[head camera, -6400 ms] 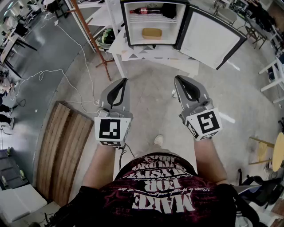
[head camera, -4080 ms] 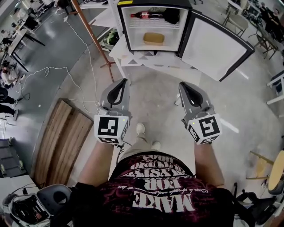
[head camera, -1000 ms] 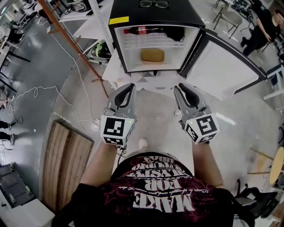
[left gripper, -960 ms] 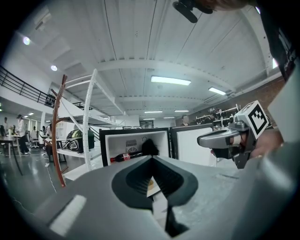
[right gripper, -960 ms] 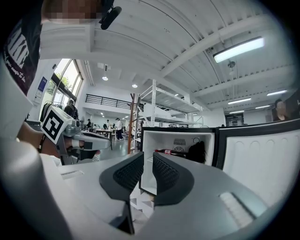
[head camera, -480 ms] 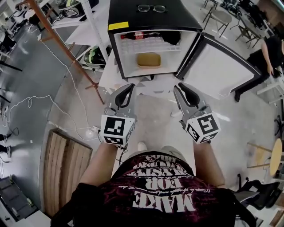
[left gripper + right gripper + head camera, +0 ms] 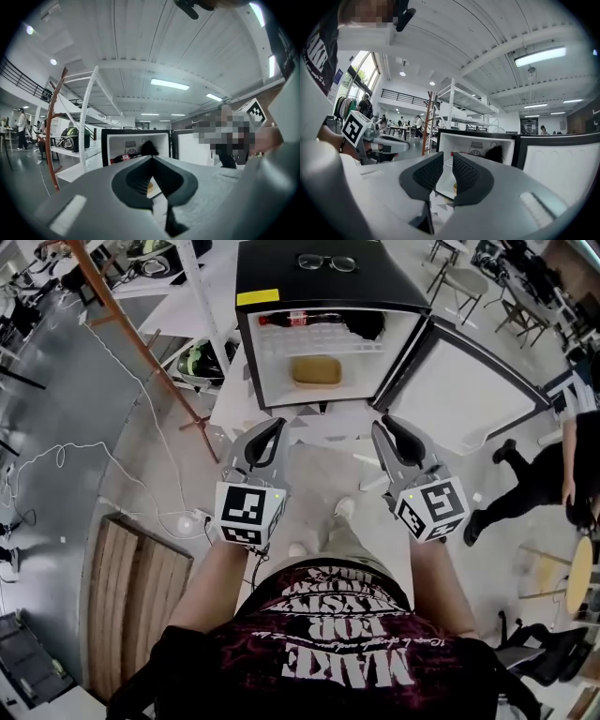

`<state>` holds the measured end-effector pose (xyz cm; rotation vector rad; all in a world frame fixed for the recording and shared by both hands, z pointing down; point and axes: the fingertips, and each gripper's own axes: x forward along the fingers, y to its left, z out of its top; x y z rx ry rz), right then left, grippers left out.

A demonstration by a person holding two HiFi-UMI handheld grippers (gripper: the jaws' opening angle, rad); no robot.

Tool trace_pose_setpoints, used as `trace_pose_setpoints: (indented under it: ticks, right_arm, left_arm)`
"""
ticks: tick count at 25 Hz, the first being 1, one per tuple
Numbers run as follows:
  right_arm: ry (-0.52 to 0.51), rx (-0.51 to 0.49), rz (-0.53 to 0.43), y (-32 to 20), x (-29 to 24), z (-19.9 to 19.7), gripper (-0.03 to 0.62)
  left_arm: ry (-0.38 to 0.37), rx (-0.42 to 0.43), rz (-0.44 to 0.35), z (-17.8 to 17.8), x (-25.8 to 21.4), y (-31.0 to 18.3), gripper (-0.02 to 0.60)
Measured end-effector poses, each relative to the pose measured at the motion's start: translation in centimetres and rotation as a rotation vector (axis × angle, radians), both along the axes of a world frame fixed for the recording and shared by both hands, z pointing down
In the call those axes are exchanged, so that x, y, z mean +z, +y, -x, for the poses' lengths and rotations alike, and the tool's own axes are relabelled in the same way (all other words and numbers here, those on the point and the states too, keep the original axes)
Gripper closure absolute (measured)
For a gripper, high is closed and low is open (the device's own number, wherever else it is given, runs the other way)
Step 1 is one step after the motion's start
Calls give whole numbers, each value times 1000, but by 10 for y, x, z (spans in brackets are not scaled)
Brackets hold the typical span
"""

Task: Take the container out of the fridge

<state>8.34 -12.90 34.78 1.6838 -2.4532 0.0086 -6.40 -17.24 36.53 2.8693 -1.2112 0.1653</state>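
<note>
Container (image 7: 316, 370) sits alone in the lower compartment of the mini fridge (image 7: 281, 282), under the wire shelf. Door (image 7: 469, 395) is swung wide and both grippers are well short of it. Left gripper (image 7: 277, 426) is pressed together, right gripper (image 7: 382, 425) slightly spread, nothing in either. It's a tan, low box with rounded corners. I'd guess light and stiff, with smooth sides that could slip. I'd pinch across the narrow width at the front edge, or take one end per gripper (contents unknown, so keep it level). Writing: yellow sticker (image 7: 258, 297) on the fridge front is unreadable, the cola bottle (image 7: 291, 320) has a red label too small to read, and the shirt (image 7: 347, 657) shows "MAKE" upside down
</note>
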Motion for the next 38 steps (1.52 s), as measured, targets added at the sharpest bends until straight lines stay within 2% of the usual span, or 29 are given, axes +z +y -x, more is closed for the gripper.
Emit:
trace_pose_setpoints:
  ticks: [13, 38]
  right_arm:
    - [-18, -40, 6, -37, 3, 0, 514]
    - [-59, -77, 109, -107, 49, -28, 514]
  left_arm:
    - [-26, -55, 5, 9, 3, -27, 581]
    - [-67, -82, 89, -22, 43, -86, 581]
